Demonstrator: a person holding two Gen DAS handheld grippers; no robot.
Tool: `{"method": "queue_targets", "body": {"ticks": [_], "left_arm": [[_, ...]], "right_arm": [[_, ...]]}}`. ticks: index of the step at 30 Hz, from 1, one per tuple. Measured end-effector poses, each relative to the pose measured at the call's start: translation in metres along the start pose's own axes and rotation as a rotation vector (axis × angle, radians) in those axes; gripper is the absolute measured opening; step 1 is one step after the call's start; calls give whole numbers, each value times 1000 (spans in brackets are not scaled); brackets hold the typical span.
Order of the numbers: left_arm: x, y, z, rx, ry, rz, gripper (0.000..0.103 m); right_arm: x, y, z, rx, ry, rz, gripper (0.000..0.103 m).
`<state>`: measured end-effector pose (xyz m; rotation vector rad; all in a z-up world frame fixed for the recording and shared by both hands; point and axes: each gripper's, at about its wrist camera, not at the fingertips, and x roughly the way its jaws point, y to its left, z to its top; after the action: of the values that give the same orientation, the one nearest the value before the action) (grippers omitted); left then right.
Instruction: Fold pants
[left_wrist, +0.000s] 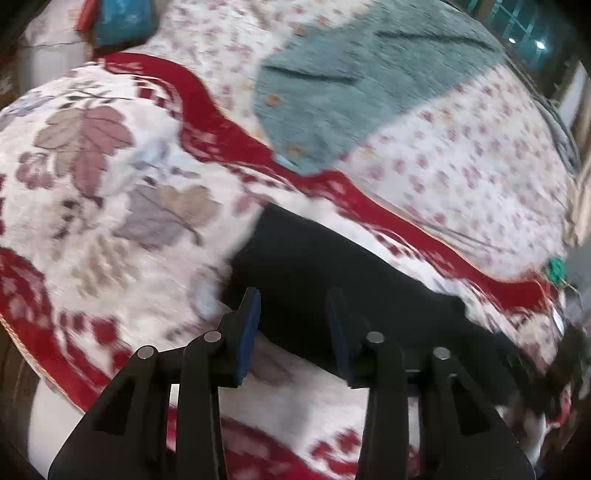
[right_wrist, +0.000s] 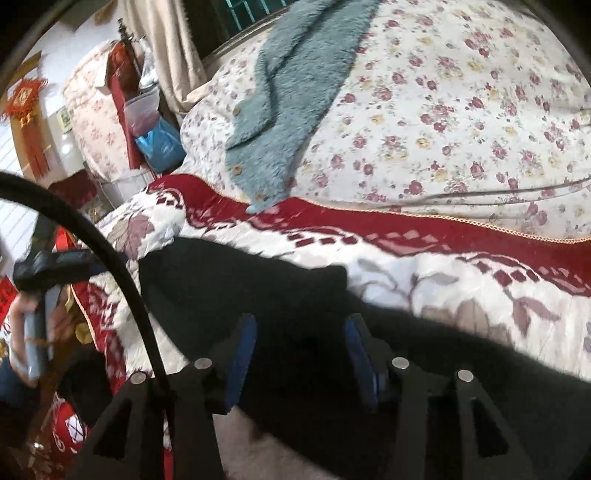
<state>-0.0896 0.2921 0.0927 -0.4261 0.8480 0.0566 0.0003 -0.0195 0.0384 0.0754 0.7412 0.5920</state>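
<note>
1. black pants (left_wrist: 332, 288) are lying on the red-and-white leaf-print blanket (left_wrist: 110, 166), near its front edge; same garment in the right wrist view (right_wrist: 240, 288).
2. long axis: in the left wrist view the pants are running as a band from mid-frame down toward the lower right, one squared end pointing up-left at the leaf print. in the right wrist view the band is stretching left to right across the lower frame, widening to the right.
3. can't tell waist from hem, the fabric is too dark and blurred.
4. left gripper (left_wrist: 291, 332) is sitting spread wide, blue pads (left_wrist: 247, 332) well apart. the pants edge is lying in the gap between the fingers; nothing is pinched that i can see.
5. right gripper (right_wrist: 299, 354) is also standing wide open over the black cloth, pads (right_wrist: 240, 354) apart, not clamping anything.
6. in the right wrist view the other handheld unit (right_wrist: 40, 295) is showing at the far left, a black cable (right_wrist: 110, 258) arcing in front of it.
7. a teal fuzzy garment (right_wrist: 295, 92) with buttons is lying farther back on the floral bedsheet (right_wrist: 461, 110), its lower tip overlapping the blanket's red border, apart from the pants.
</note>
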Motion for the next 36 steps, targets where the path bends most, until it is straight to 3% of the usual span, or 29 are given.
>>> {"method": "queue_targets", "body": {"ticks": [3, 6, 7, 8, 11, 14, 16, 19, 21, 23, 25, 36], "left_arm": [[6, -26, -11, 33, 35, -62, 40], [18, -58, -21, 89, 48, -73, 40], [23, -67, -24, 97, 55, -87, 40], [33, -77, -26, 117, 65, -103, 40], [58, -95, -33, 163, 131, -58, 40], [61, -96, -37, 182, 134, -59, 40], [67, -97, -41, 201, 139, -32, 40], [75, -94, -49, 193, 151, -14, 40], [72, -96, -52, 216, 133, -5, 40], [68, -97, -54, 227, 130, -2, 40], [64, -97, -54, 226, 121, -6, 40], [46, -123, -63, 224, 102, -55, 40]], "right_arm": [[26, -21, 22, 51, 49, 62, 52], [63, -38, 33, 123, 141, 153, 52], [73, -40, 33, 144, 173, 189, 48], [85, -39, 33, 144, 202, 202, 32], [82, -32, 34, 103, 172, 200, 12], [56, -24, 35, 88, 98, 267, 11], [53, -22, 32, 58, 94, 251, 11], [76, -29, 23, 49, 182, 93, 14], [75, -29, 22, 74, 180, 73, 18], [55, -28, 23, 62, 138, 42, 37], [36, -28, 19, 59, 110, 22, 43], [-56, -36, -40, 141, 0, -58, 43]]}}
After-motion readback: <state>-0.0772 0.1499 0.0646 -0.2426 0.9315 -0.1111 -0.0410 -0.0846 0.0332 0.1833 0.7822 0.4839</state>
